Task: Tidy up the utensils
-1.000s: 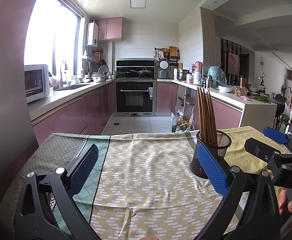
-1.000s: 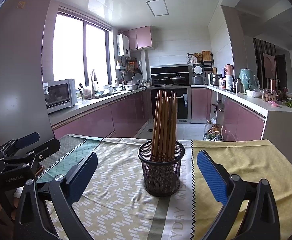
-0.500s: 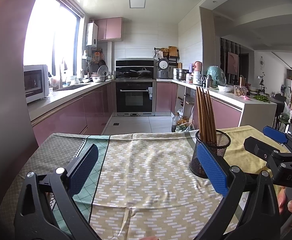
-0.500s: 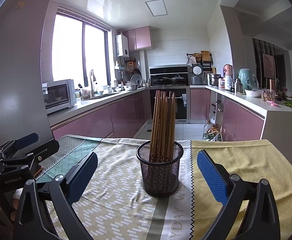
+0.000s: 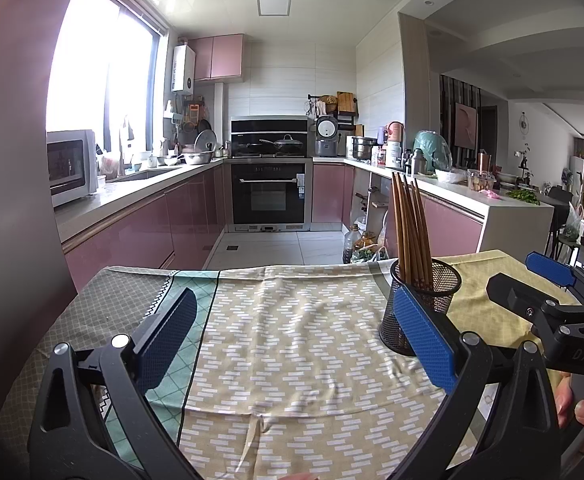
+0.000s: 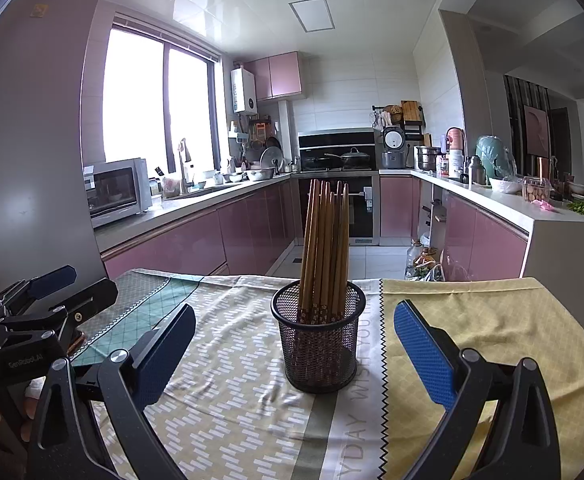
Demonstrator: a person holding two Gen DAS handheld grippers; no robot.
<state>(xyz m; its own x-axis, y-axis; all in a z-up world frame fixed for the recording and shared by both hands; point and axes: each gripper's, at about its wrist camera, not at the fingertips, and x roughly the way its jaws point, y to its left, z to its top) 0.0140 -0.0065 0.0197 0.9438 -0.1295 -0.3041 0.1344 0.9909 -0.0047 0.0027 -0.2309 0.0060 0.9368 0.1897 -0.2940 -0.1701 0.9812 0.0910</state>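
A black mesh holder (image 6: 319, 340) stands on the patterned tablecloth (image 6: 228, 392), with several brown wooden chopsticks (image 6: 325, 248) upright in it. My right gripper (image 6: 292, 344) is open, its blue pads either side of the holder but short of it, nothing held. In the left wrist view the holder (image 5: 423, 300) and chopsticks (image 5: 409, 228) sit to the right, partly behind my right pad. My left gripper (image 5: 295, 336) is open over bare cloth (image 5: 299, 340) and holds nothing. Each gripper shows at the edge of the other's view.
The table's far edge (image 5: 292, 270) drops to a tiled kitchen floor. Pink cabinets and a counter with a microwave (image 6: 118, 192) run along the left, an oven (image 5: 268, 192) at the back, a white counter (image 6: 531, 208) on the right. A hand (image 5: 583, 404) grips the right tool.
The right gripper has drifted slightly, so the holder sits a little lower and left in its view. The left gripper has barely moved. Both stayed open.
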